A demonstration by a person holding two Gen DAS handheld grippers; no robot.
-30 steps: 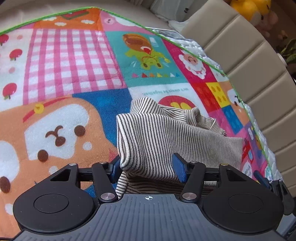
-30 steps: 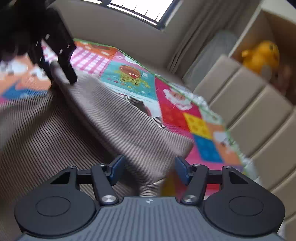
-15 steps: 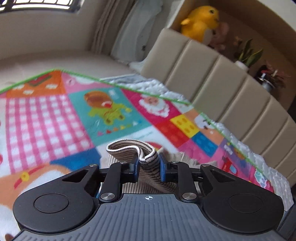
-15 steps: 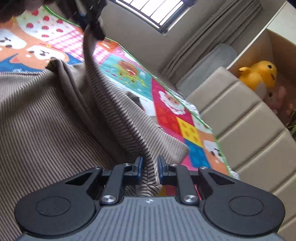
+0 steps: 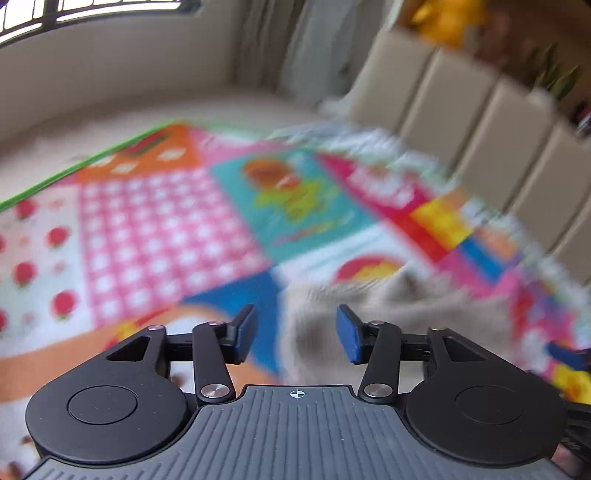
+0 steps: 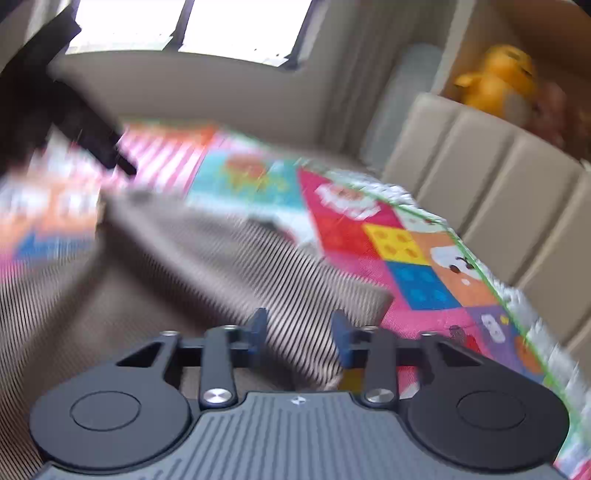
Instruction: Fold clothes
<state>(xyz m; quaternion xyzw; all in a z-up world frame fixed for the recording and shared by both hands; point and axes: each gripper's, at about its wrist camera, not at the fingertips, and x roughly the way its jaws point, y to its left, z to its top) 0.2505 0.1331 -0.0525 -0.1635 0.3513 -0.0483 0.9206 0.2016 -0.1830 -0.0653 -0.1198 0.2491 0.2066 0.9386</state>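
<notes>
Striped garment lies spread on the colourful patchwork play mat, and I'm looking at it from both wrists. On my left wrist view the picture is smeared, but I can make out the grey-brown cloth just ahead and to the right of my left gripper. Its jaws stand wide apart, blue pads showing, nothing between them. Cloth seems to sit below and beyond the gap, not in it, though the blur makes that hard to call.

Over to the right wrist view: my right gripper has its jaws parted too, with the striped fabric running under and past them; I see no pinch on it. The garment fills the lower left of this view in loose folds, one ridge running up toward the far left, where the dark shape of the other gripper hangs above the cloth's far edge.

Mat's green border runs along the right, near the beige padded panels. Above those panels, a yellow plush toy sits in an open box. A bright window is at the top, and pale curtains hang in the corner.
</notes>
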